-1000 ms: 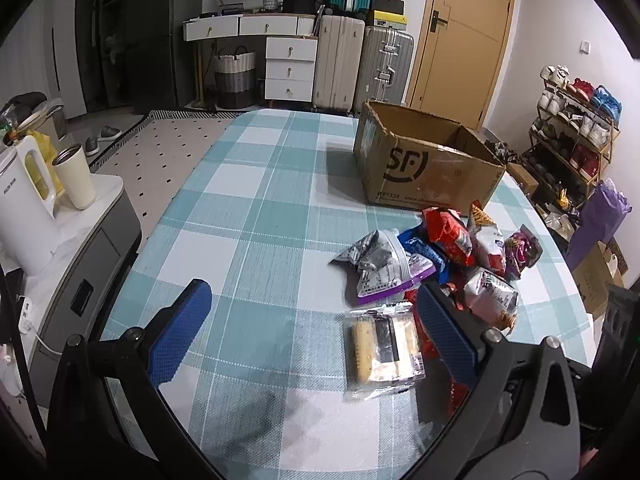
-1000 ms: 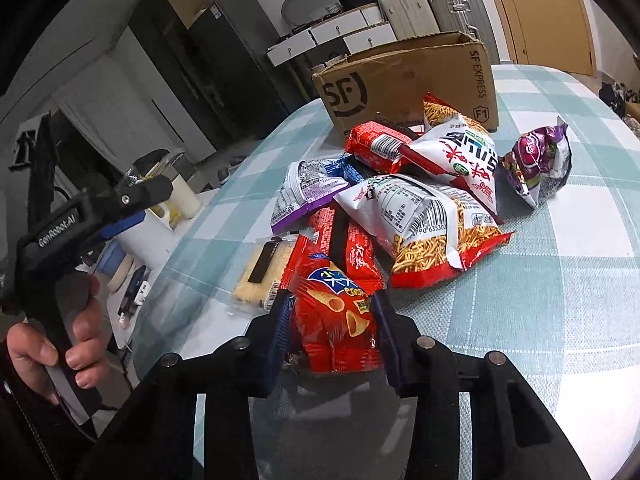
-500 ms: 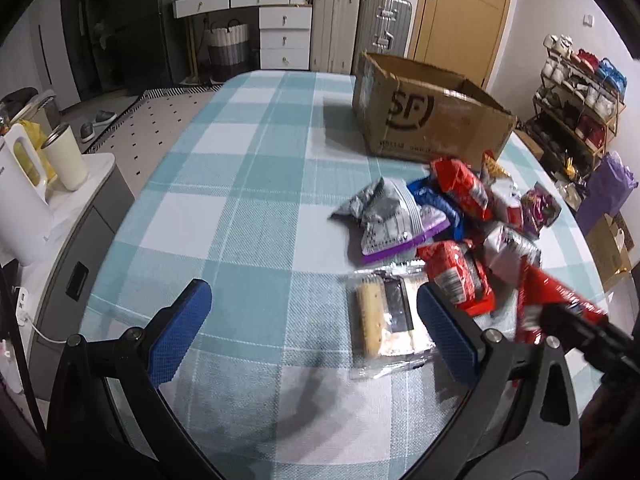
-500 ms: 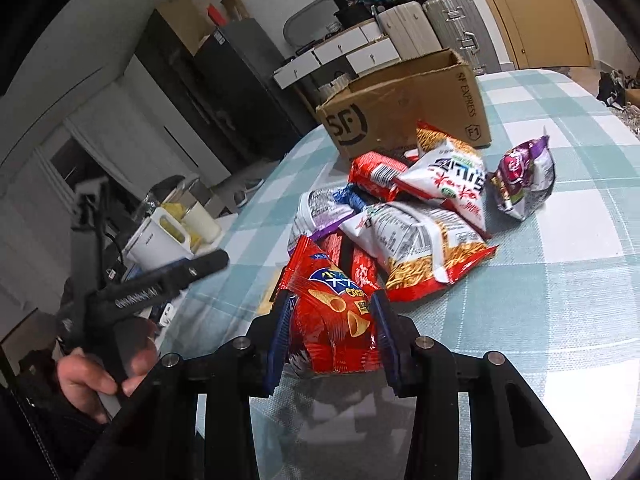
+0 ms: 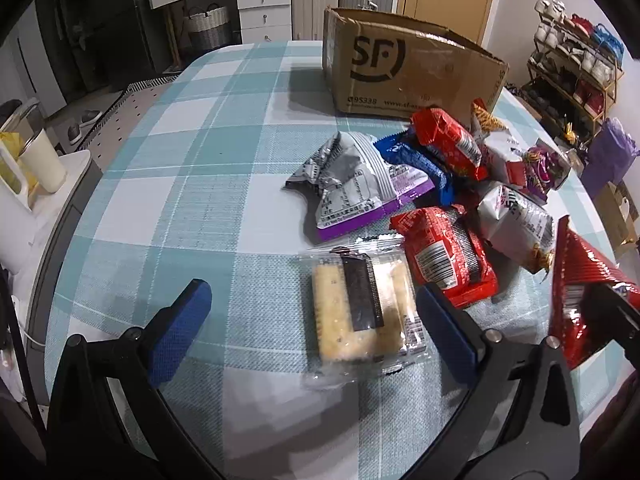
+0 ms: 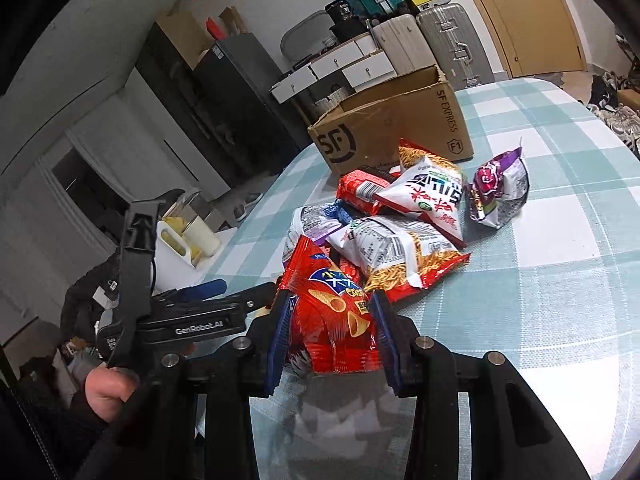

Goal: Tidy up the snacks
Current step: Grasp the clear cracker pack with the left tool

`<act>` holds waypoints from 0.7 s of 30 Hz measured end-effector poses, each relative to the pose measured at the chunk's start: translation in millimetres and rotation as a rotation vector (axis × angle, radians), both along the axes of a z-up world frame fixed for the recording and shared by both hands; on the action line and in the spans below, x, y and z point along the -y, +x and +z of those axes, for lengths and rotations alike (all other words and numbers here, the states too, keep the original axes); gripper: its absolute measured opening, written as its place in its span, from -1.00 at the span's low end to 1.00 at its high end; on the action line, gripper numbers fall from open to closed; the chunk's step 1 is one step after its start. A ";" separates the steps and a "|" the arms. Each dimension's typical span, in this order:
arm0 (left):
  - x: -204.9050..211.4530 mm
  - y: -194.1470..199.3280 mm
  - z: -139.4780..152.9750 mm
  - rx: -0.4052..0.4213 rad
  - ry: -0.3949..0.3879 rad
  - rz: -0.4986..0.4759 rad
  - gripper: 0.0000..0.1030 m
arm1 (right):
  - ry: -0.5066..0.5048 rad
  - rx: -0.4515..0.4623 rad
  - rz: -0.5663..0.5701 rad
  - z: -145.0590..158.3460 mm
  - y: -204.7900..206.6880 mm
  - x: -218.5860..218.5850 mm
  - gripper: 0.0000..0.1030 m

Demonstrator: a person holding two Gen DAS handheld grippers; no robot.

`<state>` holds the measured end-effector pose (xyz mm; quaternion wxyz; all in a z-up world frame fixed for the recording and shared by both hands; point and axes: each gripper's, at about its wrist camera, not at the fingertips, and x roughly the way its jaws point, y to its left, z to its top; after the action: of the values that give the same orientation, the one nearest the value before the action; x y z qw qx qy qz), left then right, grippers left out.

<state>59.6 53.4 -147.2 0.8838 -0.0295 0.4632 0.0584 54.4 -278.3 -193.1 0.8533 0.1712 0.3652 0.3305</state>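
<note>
Left wrist view: the left gripper (image 5: 312, 320) is held above the checked tablecloth (image 5: 192, 184), fingers spread wide and grasping nothing. A clear biscuit pack (image 5: 362, 306) lies flat on the cloth between the two blue pads (image 5: 180, 332), nearer the right-hand one; contact is not seen. Just beyond it a red packet (image 5: 444, 258) and a grey-and-purple bag (image 5: 356, 184) are seen, at the near edge of the snack pile. The open cardboard box (image 5: 408, 72) stands behind the pile. A red chip bag (image 5: 580, 280) is seen at the right edge.

Right wrist view: the right gripper (image 6: 332, 336) is clenched on the red chip bag (image 6: 332, 320), which is raised off the table. The noodle bags (image 6: 404, 252) and a purple packet (image 6: 498, 188) are left on the cloth before the box (image 6: 392, 124). The left gripper's body (image 6: 180, 320) and the hand (image 6: 104, 392) holding it are seen at left.
</note>
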 end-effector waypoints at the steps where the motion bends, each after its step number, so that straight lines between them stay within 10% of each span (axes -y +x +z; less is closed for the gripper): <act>1: 2.2 2.5 -2.2 -0.006 0.006 -0.003 0.98 | 0.000 0.000 -0.003 -0.5 0.0 0.7 -0.23; 21: 5.9 11.5 -26.3 -0.043 0.001 -0.014 0.73 | 0.001 0.007 -0.024 -3.4 -3.6 12.6 -0.23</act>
<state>71.1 47.5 -173.4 0.8741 -0.0247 0.4821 0.0533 50.8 -291.0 -196.4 0.8584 0.1751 0.3600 0.3208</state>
